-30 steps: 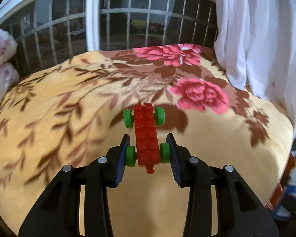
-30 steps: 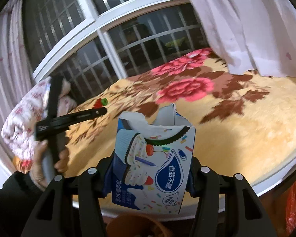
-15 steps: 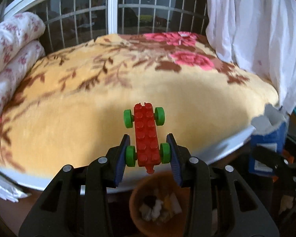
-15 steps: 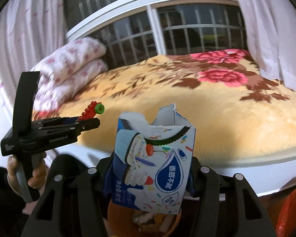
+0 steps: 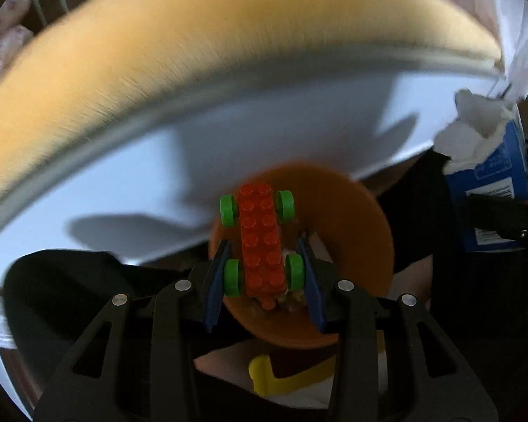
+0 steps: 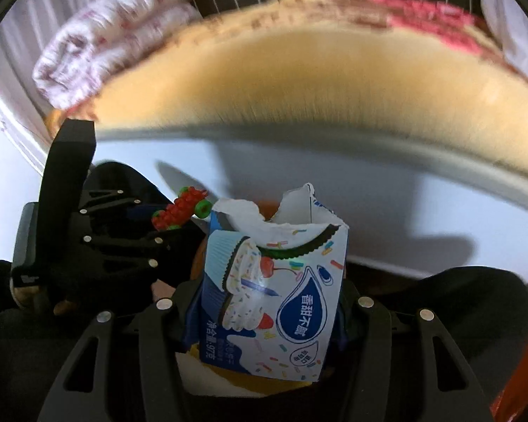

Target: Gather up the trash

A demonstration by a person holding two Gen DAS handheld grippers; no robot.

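The red brick toy car (image 5: 262, 242), gripped by its green rear wheels between the left gripper (image 5: 264, 270) pads, hangs directly over the orange bin (image 5: 362, 232), nose forward, placed for a drop. The torn snack carton (image 6: 271, 302), clamped upright in the right gripper (image 6: 264, 316), waits just beside it. The bin stands below the bed's blanket (image 5: 193, 45) edge, already holding scraps.

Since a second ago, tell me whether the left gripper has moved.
Yes. The left gripper, clamping the toy car, came down off the blanket to above the orange bin.
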